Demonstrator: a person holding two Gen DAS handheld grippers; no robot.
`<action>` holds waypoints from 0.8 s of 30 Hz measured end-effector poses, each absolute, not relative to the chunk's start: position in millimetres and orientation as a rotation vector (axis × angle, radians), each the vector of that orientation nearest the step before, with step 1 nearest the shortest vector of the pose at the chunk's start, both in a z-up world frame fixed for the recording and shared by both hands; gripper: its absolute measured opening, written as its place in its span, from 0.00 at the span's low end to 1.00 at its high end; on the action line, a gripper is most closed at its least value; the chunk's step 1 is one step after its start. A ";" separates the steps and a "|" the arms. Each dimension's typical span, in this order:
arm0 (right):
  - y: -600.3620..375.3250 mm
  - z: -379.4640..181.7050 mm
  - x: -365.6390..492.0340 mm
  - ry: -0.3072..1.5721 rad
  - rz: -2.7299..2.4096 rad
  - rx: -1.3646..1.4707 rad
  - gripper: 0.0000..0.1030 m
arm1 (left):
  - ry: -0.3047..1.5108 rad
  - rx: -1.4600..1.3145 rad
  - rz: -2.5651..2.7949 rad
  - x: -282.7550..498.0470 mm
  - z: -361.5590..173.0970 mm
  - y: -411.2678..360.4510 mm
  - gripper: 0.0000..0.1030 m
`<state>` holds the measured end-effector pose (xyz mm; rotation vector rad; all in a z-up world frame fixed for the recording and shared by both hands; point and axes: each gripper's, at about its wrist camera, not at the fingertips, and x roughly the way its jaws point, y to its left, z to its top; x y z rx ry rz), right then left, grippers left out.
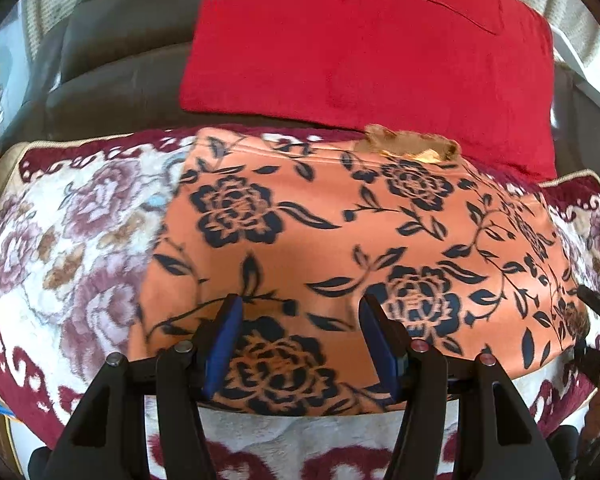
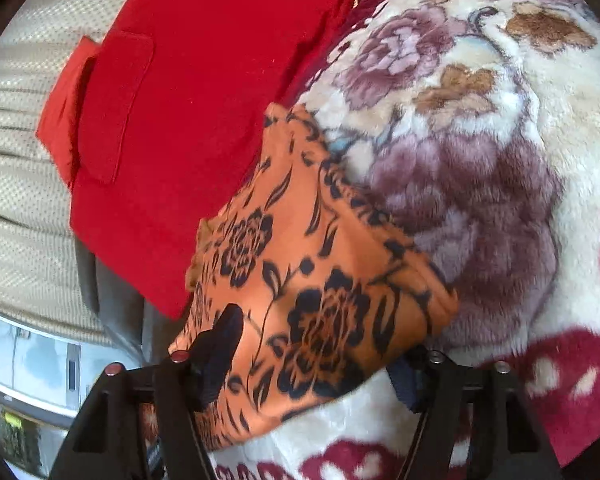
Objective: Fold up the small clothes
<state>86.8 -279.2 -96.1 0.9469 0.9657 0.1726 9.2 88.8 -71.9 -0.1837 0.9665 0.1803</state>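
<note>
Floral blanket (image 1: pixel 72 240); orange garment (image 1: pixel 340 240) under spread left gripper (image 1: pixel 300 344); right gripper (image 2: pixel 320 360) likewise.

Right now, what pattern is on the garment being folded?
Orange garment with dark navy-black flowers and leaves; clearest in the left wrist view.

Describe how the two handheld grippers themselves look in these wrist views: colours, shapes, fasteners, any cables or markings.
Both are black plastic frames with angular struts. The left gripper has flat blue finger pads and round pins, some silver, some red. The right gripper shows the same struts and pins; its fingers look dark. No cables, labels or sleeves show.
</note>
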 end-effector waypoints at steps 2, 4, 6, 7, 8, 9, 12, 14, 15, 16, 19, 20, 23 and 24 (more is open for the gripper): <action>-285.0 -97.5 91.9 0.995 0.140 0.906 0.10 | 0.960 -0.159 0.170 13.7 -70.3 78.6 0.59; -281.5 -85.6 89.0 0.969 0.123 0.842 0.10 | 0.957 -0.151 0.160 18.3 -68.5 71.5 0.59; -276.9 -77.1 86.7 0.952 0.125 0.789 0.10 | 0.949 -0.149 0.151 22.6 -68.1 65.2 0.59; -276.5 -77.9 86.5 0.967 0.123 0.768 0.12 | 0.947 -0.146 0.148 24.0 -69.0 62.8 0.59; -280.3 -82.5 85.2 0.989 0.114 0.769 0.15 | 0.952 -0.137 0.141 27.7 -72.3 58.5 0.59; -289.4 -87.0 83.0 0.998 0.112 0.789 0.22 | 0.966 -0.119 0.138 32.0 -78.0 53.8 0.59; -315.4 -90.1 77.9 0.970 0.082 0.804 0.37 | 1.029 -0.070 0.142 42.3 -100.1 46.7 0.59; -326.5 -78.3 77.8 0.947 0.082 0.769 0.39 | 1.020 -0.068 0.143 42.7 -104.7 46.1 0.60; -329.5 -70.7 88.4 0.937 0.112 0.738 0.39 | 1.015 -0.067 0.145 43.3 -104.6 45.9 0.62; -330.0 -64.2 104.5 0.939 0.153 0.722 0.39 | 1.016 -0.067 0.145 43.8 -104.4 45.8 0.62; -320.0 -58.8 161.7 0.989 0.298 0.680 0.39 | 1.016 -0.072 0.137 43.2 -104.8 46.7 0.62; -316.5 -64.2 184.9 1.022 0.327 0.660 0.39 | 1.016 -0.072 0.137 43.4 -105.2 47.5 0.63; -304.0 -79.5 249.8 1.122 0.338 0.570 0.39 | 1.020 -0.077 0.143 42.4 -105.0 48.1 0.63; -298.6 -91.4 270.4 1.184 0.351 0.566 0.39 | 1.022 -0.076 0.146 43.0 -105.2 47.8 0.63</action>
